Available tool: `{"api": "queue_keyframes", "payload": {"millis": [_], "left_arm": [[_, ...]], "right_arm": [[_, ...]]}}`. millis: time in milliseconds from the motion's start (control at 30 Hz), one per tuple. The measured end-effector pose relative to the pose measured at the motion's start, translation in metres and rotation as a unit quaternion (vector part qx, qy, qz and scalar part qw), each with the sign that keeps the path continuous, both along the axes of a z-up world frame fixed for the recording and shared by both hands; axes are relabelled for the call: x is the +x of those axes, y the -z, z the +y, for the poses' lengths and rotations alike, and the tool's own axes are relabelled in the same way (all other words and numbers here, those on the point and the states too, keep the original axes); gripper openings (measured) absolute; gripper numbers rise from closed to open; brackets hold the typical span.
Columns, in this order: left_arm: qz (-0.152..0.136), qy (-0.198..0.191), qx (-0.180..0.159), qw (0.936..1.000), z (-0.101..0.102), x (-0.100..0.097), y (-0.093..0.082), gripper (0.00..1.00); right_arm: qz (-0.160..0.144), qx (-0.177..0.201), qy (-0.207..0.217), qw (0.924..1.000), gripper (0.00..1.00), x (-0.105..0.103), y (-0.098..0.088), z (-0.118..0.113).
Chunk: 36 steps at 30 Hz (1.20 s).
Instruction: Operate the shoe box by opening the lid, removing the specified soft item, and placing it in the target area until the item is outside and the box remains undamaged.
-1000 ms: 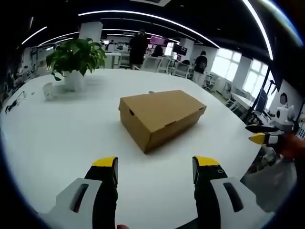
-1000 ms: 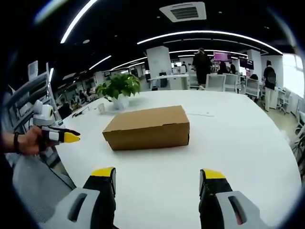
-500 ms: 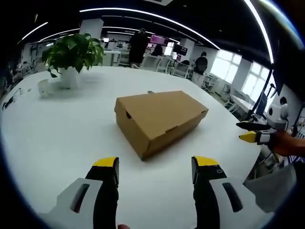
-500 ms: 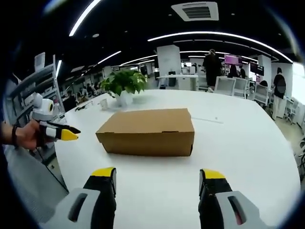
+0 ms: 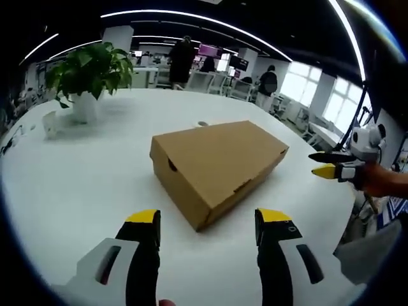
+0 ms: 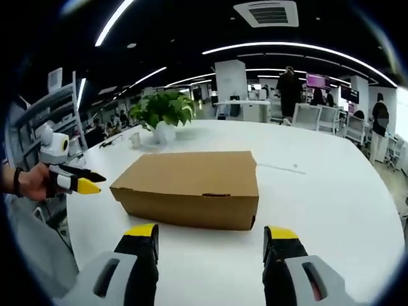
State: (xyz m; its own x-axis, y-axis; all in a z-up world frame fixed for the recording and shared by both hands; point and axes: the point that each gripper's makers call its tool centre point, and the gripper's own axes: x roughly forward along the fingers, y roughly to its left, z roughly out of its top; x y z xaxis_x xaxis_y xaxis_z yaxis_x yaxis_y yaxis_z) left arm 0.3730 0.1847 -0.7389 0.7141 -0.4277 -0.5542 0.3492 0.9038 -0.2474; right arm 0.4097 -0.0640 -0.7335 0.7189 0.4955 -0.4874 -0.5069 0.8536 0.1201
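White table (image 5: 76, 185), both claws (image 5: 205, 220) (image 6: 210, 234) wide, empty

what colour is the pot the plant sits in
White. The pot under the leafy plant shows best in the left gripper view.

Open-plan office interior. A broad white table (image 5: 76, 185) occupies the foreground, bearing a potted plant (image 5: 86, 70) in a white pot. Curved strip lights (image 6: 280, 46) cross a dark ceiling, beside a square air vent (image 6: 266, 13). Beyond — white pillars (image 6: 230, 86), desks and chairs (image 6: 306, 116), standing people (image 5: 182, 58). Bright windows (image 5: 303, 86) line one side; shelving (image 6: 60, 121) stands at another.
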Motion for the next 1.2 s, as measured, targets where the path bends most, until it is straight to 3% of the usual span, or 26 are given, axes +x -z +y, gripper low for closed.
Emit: {"api": "queue_keyframes", "payload": {"millis": [567, 867, 1000, 1200], "left_arm": [[0.005, 0.012, -0.009, 0.9999, -0.014, 0.036, 0.009, 0.59], [0.014, 0.020, -0.016, 0.9996, -0.020, 0.040, 0.015, 0.51], [0.016, 0.018, -0.018, 0.9996, -0.023, 0.041, 0.015, 0.52], [0.013, 0.018, -0.014, 0.9997, -0.020, 0.039, 0.014, 0.51]], "right_arm": [[0.006, 0.010, -0.011, 0.9999, 0.63, 0.063, 0.005, 0.018], [0.023, 0.017, -0.009, 0.9995, 0.57, 0.071, 0.012, 0.021], [0.019, 0.000, 0.001, 0.9998, 0.50, 0.073, 0.014, 0.017], [0.016, -0.002, 0.011, 0.9998, 0.50, 0.070, 0.014, 0.020]]}}
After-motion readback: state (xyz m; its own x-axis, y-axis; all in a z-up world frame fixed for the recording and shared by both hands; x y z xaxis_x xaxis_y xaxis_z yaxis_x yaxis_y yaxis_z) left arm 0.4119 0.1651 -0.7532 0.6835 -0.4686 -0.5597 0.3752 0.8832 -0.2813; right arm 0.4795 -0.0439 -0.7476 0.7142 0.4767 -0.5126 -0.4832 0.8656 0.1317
